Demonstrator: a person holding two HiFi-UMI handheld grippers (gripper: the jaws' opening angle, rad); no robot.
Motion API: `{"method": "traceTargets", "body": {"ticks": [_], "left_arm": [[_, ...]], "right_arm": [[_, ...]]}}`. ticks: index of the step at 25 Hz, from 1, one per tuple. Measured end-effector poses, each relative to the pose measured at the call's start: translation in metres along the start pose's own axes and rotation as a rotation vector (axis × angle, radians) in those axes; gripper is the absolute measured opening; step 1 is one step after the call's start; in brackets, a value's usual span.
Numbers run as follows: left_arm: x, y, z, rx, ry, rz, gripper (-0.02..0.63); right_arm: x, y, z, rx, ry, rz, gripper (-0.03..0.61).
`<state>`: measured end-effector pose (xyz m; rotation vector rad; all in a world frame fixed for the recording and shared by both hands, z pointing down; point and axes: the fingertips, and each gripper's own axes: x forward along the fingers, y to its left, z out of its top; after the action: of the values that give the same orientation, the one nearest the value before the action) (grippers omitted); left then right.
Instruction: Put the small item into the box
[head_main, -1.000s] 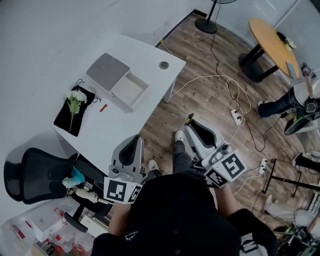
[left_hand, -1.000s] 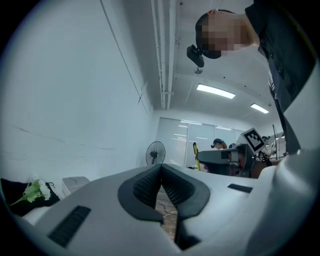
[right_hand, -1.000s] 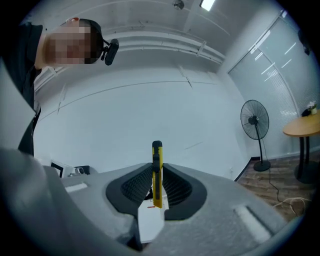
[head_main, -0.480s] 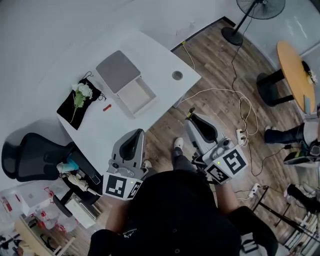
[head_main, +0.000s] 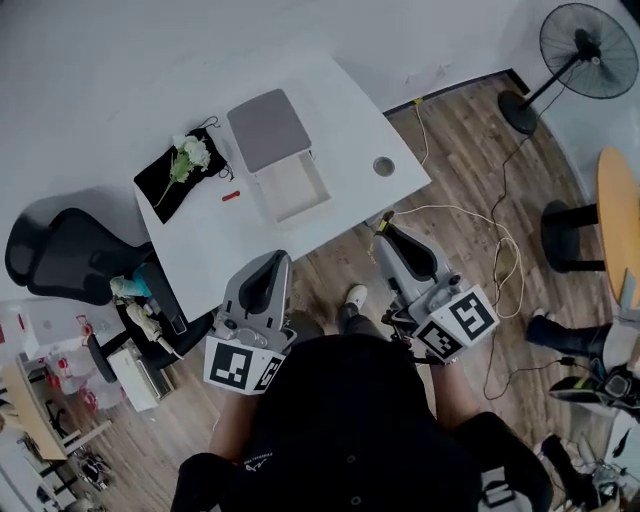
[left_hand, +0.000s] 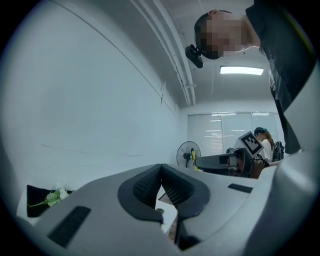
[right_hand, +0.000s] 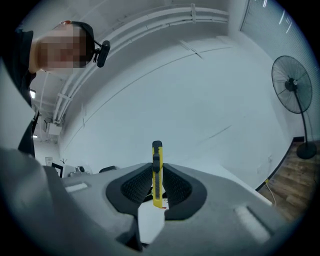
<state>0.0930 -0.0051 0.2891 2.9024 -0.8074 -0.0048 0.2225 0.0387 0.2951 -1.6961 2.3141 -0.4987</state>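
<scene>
**Yellow knife clamped in the right gripper**

A slim yellow utility knife (right_hand: 157, 160) is held upright in the right gripper (right_hand: 157, 186), whose jaws are closed on it. The left gripper (left_hand: 161, 181) is seen with its jaws pressed together and nothing between them. The open box (head_main: 296, 188) is placed on the white table (head_main: 340, 110), well apart from the knife.

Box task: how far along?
Done: the right gripper grips a yellow utility knife in its jaws. In hand: both grippers are held near the person's body, off the table. Remaining: carry the knife to the open box, whose tray looks empty, and release; the left gripper is shut, empty.
</scene>
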Motion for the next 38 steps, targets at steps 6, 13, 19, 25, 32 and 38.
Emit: {"method": "traceTargets", "body": {"ticks": [6, 13, 19, 25, 32, 38], "left_arm": [[-0.001, 0.008, -0.005, -0.017, -0.019, 0.106, 0.005], [0.008, 0.044, -0.004, -0.028, -0.039, 0.17, 0.005], [0.028, 0.091, -0.008, -0.067, -0.044, 0.191, 0.005], [0.06, 0.13, -0.007, -0.083, -0.066, 0.139, 0.005], [0.085, 0.157, -0.013, -0.093, -0.066, 0.089, 0.005], [0.088, 0.181, -0.024, -0.128, -0.047, 0.114, 0.005]], "right_arm": [[0.023, -0.009, -0.005, -0.014, 0.068, 0.095, 0.064], [0.071, -0.019, -0.002, -0.046, 0.127, 0.143, 0.064], [0.119, -0.03, -0.01, -0.068, 0.2, 0.147, 0.064], [0.167, -0.049, -0.024, -0.081, 0.284, 0.118, 0.064], [0.211, -0.062, -0.053, -0.082, 0.382, 0.11, 0.064], [0.244, -0.065, -0.091, -0.092, 0.516, 0.135, 0.064]]}}
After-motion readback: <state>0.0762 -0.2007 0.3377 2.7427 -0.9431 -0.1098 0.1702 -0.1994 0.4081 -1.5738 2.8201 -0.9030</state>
